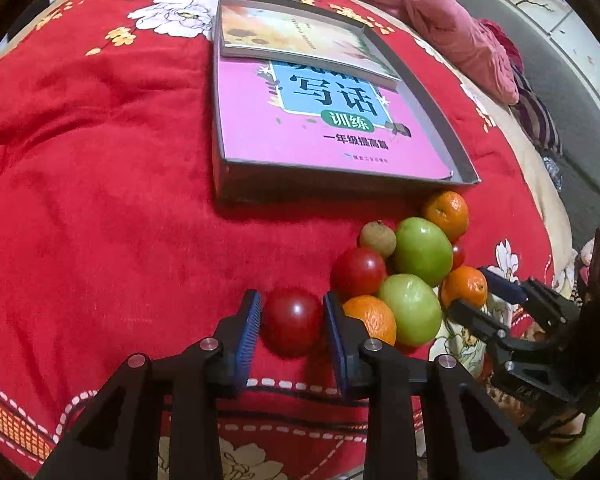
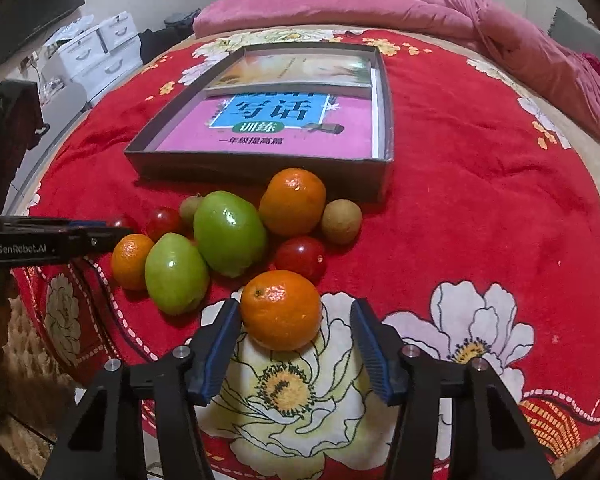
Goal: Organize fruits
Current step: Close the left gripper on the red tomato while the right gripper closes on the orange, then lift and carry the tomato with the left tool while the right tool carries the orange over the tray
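A pile of fruit lies on the red flowered blanket (image 1: 100,184) in front of a shallow grey box (image 1: 228,188). My left gripper (image 1: 292,320) has its blue pads on both sides of a red tomato (image 1: 294,320), touching it. Beside it lie a second red tomato (image 1: 358,272), two green fruits (image 1: 422,250), oranges (image 1: 446,214) and a brown kiwi (image 1: 378,238). My right gripper (image 2: 296,328) is open around an orange (image 2: 282,310) that rests on the blanket, its left pad close, its right pad apart. Another kiwi (image 2: 342,220) lies near the box (image 2: 260,176).
The box holds a pink book (image 1: 300,136) with a second book (image 1: 296,36) on top. A pink quilt (image 2: 420,12) lies along the far side of the bed. White drawers (image 2: 96,56) stand at the left beyond the bed edge.
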